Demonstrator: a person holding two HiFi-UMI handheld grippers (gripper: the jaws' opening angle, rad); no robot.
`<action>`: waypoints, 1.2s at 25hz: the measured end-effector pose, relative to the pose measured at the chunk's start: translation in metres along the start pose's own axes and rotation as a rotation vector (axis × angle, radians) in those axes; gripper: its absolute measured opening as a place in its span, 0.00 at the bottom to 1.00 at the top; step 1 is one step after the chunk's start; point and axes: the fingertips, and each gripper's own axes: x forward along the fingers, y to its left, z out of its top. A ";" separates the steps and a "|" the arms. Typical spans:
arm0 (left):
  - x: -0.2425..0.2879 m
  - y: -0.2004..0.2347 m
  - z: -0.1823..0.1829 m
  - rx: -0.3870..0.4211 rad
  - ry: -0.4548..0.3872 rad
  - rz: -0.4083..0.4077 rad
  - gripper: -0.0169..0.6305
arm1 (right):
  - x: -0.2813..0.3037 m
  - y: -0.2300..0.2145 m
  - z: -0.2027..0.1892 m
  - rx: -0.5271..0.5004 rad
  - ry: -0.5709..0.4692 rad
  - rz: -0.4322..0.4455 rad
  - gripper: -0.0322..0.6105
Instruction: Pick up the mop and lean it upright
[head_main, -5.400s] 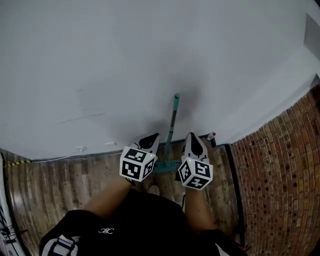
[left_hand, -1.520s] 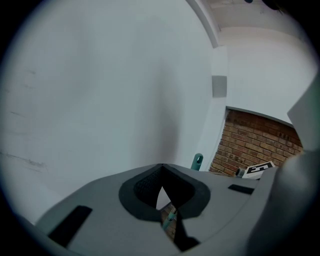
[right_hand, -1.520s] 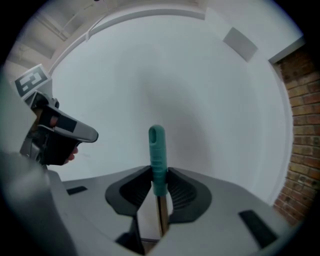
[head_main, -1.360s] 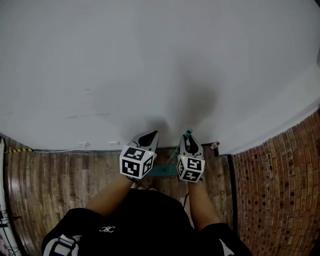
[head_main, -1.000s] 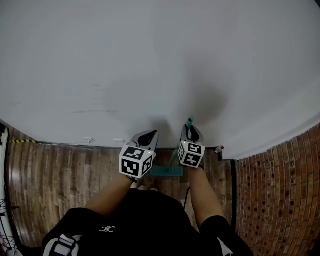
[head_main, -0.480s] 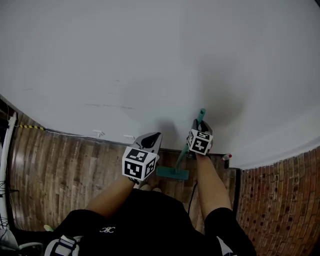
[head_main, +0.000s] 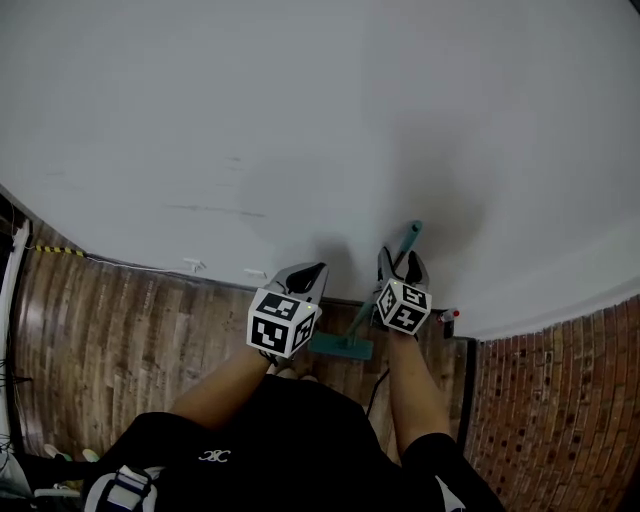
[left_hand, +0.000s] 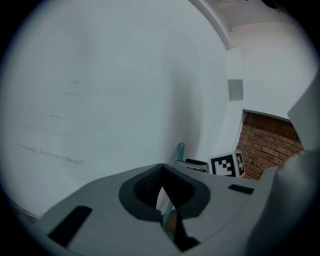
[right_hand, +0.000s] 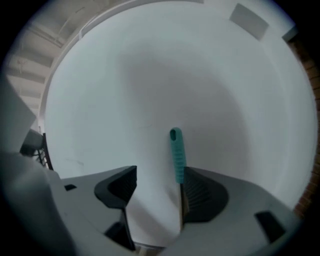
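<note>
- Right hand-held gripper (right_hand: 157, 187): jaws have just been opening and now stand wide apart, gripping nothing.
- The mop (right_hand: 176, 157) stands in that gap but off-centre. Its teal grip (right_hand: 175, 150) runs right along the inner face of the right-side jaw, and I can't tell whether they touch. The left-side jaw is well clear of it.
- In the head view the grip's tip (head_main: 411, 234) pokes up just past the fingertips of the right hand-held gripper (head_main: 402, 262), against the white wall (head_main: 300, 120).
- Mop attitude: near upright, top end leaning on the wall. The shaft (head_main: 361, 316) slopes down and left between the two grippers to the teal mop head (head_main: 340, 347), which sits on the wooden floor (head_main: 150, 340) at the foot of the wall.
- Left hand-held gripper (left_hand: 161, 170): jaws closed, tips meeting, nothing between the pads. A slice of the mop shaft (left_hand: 167, 216) shows beyond them through the slot under the tips.
- In the head view the left hand-held gripper (head_main: 308, 275) sits beside the shaft on its left, apart from it, pointing at the wall.
- From the left gripper view, the grip top (left_hand: 181, 149) is against the wall, with the right gripper's marker cube (left_hand: 225, 165) just to its right.
</note>
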 end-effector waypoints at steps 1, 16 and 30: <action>0.003 -0.003 0.000 0.002 0.002 -0.009 0.02 | -0.009 0.002 0.006 0.012 -0.004 0.014 0.47; 0.048 -0.060 0.017 0.076 0.007 -0.197 0.02 | -0.127 -0.009 0.060 0.013 -0.112 -0.162 0.07; 0.057 -0.081 0.019 0.095 0.018 -0.275 0.02 | -0.144 0.001 0.070 -0.044 -0.125 -0.191 0.07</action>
